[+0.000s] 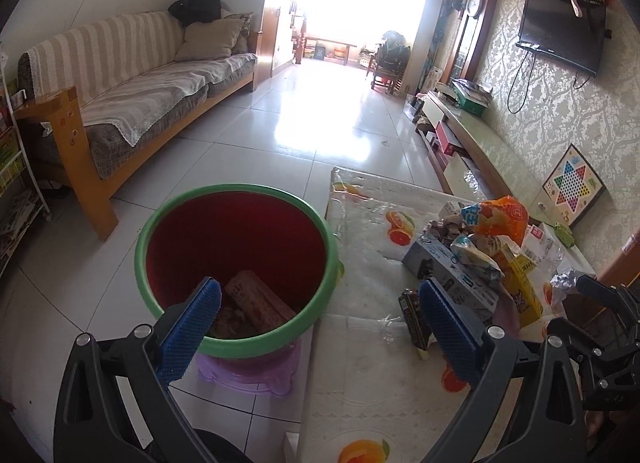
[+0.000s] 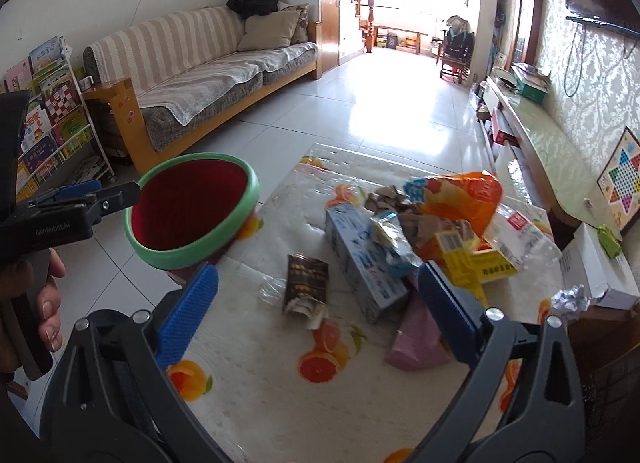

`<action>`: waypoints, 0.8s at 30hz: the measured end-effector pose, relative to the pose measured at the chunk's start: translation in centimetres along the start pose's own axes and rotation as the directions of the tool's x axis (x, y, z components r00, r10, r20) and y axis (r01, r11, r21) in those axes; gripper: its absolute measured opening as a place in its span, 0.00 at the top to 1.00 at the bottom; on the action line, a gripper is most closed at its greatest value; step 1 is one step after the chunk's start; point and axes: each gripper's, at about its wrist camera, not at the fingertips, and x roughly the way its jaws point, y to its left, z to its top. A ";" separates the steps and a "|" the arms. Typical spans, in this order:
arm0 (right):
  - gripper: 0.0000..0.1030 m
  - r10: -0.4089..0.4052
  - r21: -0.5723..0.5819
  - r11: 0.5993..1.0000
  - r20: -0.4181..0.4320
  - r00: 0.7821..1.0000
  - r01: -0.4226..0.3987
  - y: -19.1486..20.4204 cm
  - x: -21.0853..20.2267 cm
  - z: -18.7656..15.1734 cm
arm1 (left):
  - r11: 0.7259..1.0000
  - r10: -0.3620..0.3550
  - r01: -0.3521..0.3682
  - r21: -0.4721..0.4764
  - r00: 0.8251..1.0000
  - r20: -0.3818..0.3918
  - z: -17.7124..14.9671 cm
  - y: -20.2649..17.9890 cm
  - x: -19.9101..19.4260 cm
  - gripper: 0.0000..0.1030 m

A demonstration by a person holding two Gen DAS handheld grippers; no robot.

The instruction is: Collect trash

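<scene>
Green-rimmed bin [image 1: 236,267] at ten o'clock; both grippers, left gripper [image 1: 320,303] and right gripper [image 2: 320,295], gape empty. Right should pinch dark wrapper [image 2: 306,283] mid-body.

Left gripper [image 1: 320,319]: 2 blue-padded fingers spread wide, nothing between them. Red bin [image 1: 238,267] with green rim: directly ahead of the left finger, on a purple stool [image 1: 256,369]; a brown packet [image 1: 256,303] lies inside. Table [image 1: 360,383] with fruit-print cover: under the right finger. Dark wrapper [image 1: 414,317]: just left of the right finger. Trash pile [image 1: 480,251]: beyond the right finger, topped by an orange bag [image 1: 500,217].
</scene>
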 end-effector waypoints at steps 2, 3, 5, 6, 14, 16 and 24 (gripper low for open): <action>0.05 -0.029 0.020 0.999 -0.009 1.000 0.029 -2.3 -0.8 -1.4 | 0.999 -0.023 0.023 0.030 1.000 -0.018 -0.3 -2.2 0.8 0.08; 0.05 -0.040 0.033 0.999 -0.013 0.999 0.041 -3.3 -1.2 -2.0 | 0.998 -0.031 0.032 0.046 0.999 -0.029 -0.6 -3.3 1.2 0.08; 0.05 -0.063 0.063 0.996 -0.017 0.998 0.064 -5.4 -2.0 -3.3 | 0.996 -0.056 0.059 0.063 0.997 -0.056 -1.1 -5.3 2.3 0.08; 0.05 -0.074 0.078 0.994 -0.016 0.997 0.075 -6.3 -2.4 -3.9 | 0.995 -0.060 0.065 0.071 0.996 -0.070 -1.3 -6.2 2.8 0.08; 0.05 -0.125 0.169 0.978 -0.010 0.992 0.125 -11.1 -4.5 -6.6 | 0.988 -0.059 0.081 0.128 0.984 -0.168 -3.4 -11.2 7.0 0.08; 0.05 -0.127 0.188 0.974 -0.005 0.992 0.126 -11.7 -4.9 -7.0 | 0.989 -0.049 0.075 0.129 0.980 -0.192 -3.6 -11.8 8.1 0.08; 0.05 -0.148 0.225 0.963 -0.011 0.989 0.147 -13.4 -6.0 -8.4 | 0.989 0.038 0.005 0.145 0.957 -0.287 -3.8 -12.7 13.4 0.08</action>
